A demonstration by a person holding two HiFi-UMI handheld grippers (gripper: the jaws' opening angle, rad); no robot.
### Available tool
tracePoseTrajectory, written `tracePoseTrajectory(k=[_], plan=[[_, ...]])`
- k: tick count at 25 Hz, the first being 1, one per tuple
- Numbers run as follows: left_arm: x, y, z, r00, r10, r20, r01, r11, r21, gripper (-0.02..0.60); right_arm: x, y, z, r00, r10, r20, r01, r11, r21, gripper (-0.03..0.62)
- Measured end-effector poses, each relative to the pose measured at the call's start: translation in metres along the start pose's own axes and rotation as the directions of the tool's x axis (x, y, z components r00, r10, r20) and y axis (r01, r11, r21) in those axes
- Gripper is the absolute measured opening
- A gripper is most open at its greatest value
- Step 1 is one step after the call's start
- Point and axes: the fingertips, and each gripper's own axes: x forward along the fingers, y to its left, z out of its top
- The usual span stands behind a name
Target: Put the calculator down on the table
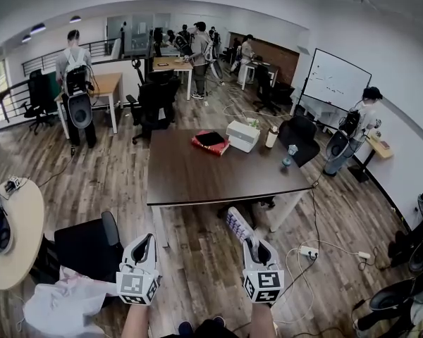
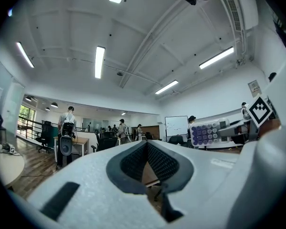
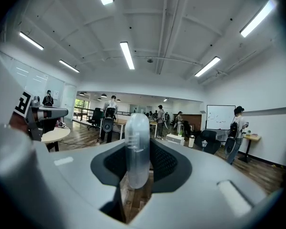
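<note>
Calculator (image 1: 238,224) is pinched edge-on in the right tongs (image 1: 254,246), its long axis sticking out forward toward the dark counter (image 1: 197,182). That counter sits just ahead, not under it yet (only floor below it). Left tongs (image 1: 144,241) are pressed together on nothing alongside, so I'd guess the right hand carries it forward.

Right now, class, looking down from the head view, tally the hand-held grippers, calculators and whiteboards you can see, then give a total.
hand-held grippers: 2
calculator: 1
whiteboard: 1
Total: 4
</note>
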Motion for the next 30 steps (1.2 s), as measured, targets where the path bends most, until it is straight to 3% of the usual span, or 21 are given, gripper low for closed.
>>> tracePoseTrajectory(k=[16, 30], plan=[[0.033, 0.025, -0.012, 1.0, 0.0, 0.006, 0.0, 1.0, 0.022, -0.005, 0.05, 0.004, 0.004, 0.999, 0.013, 0.03, -0.013, 1.0, -0.005, 0.117], [0.142, 0.043, -0.03, 1.0, 0.001, 0.003, -0.002, 1.0, 0.029, -0.006, 0.153, -0.044, 0.0, 0.999, 0.02, 0.026, -0.02, 1.0, 0.0, 0.117]])
